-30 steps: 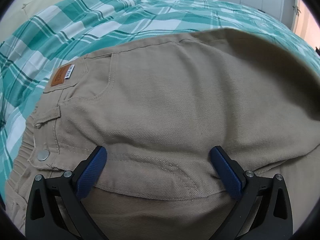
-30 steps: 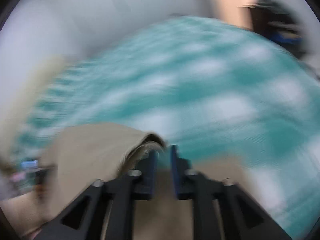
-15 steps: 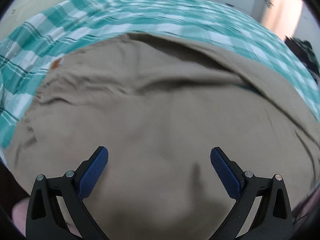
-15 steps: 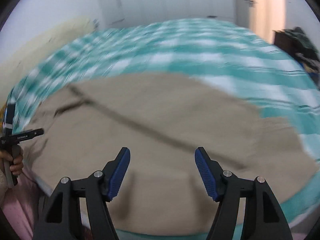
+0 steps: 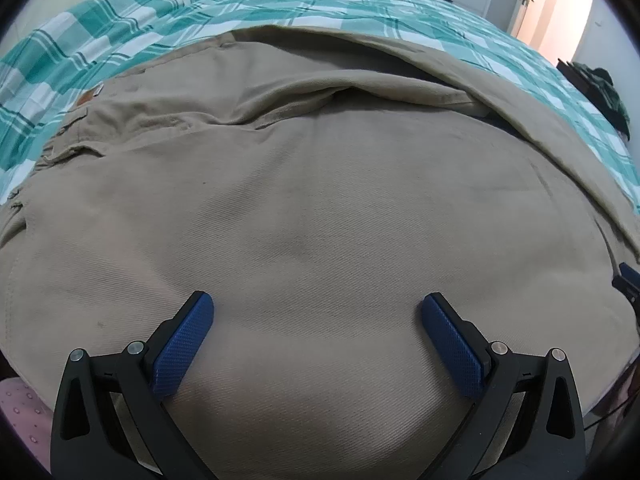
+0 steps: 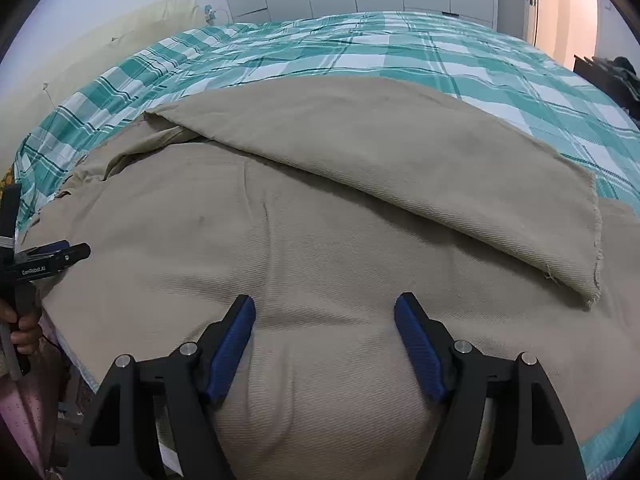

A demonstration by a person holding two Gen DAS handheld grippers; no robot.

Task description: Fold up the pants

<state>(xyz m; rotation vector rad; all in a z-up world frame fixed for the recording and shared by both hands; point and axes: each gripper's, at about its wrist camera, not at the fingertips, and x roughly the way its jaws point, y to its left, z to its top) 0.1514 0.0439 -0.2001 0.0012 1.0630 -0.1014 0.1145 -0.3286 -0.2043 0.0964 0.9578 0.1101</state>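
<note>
Two grippers, both spread wide and holding nothing: left gripper (image 5: 318,340) and right gripper (image 6: 324,340) hover low over the khaki pants (image 5: 320,208), which lie directly ahead of both on the green plaid bedspread (image 6: 400,52). Long axis runs crosswise to the fingers, waistband off to the left gripper's left, one leg folded diagonally over, hem (image 6: 592,248) ahead-right of and nearer the right gripper; cloth soft, rumpled.

a bed (image 6: 400,46) in a teal-and-white checked sheet (image 5: 248,4) is carrying everything here. khaki pants (image 5: 320,208) are lying straight on that sheet, spreading across the near side, one leg (image 6: 400,160) lying folded over the rest, checked cloth showing beyond and at the right.
</note>
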